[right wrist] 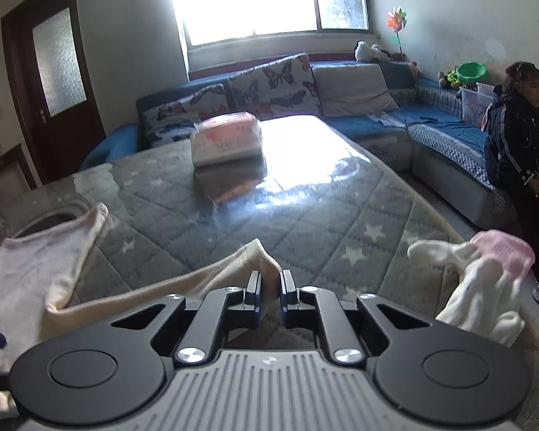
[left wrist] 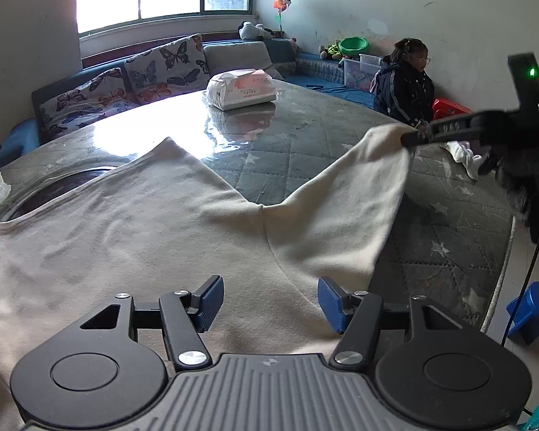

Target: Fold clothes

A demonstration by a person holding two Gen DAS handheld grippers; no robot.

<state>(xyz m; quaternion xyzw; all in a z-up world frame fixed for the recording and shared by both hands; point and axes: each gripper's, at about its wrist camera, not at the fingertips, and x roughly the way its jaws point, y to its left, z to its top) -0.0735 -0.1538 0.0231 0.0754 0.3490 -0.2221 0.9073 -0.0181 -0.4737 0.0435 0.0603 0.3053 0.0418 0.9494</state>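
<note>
Sleeve-folding looks under way: the cream shirt (left wrist: 133,237) lies spread across the lower frame on the glass-topped table (left wrist: 269,133). The right gripper (right wrist: 270,282) is clamped on the cuff, probably fully; the left gripper (left wrist: 269,303) hovers, fingers apart. Next, carry that sleeve inward over the body.

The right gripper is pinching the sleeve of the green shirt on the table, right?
Not quite: the shirt is cream, not green. The right gripper is indeed shut on its sleeve, with the shirt spread on the glass-topped table. The right wrist view shows the pinch; the left wrist view shows the colour.
</note>
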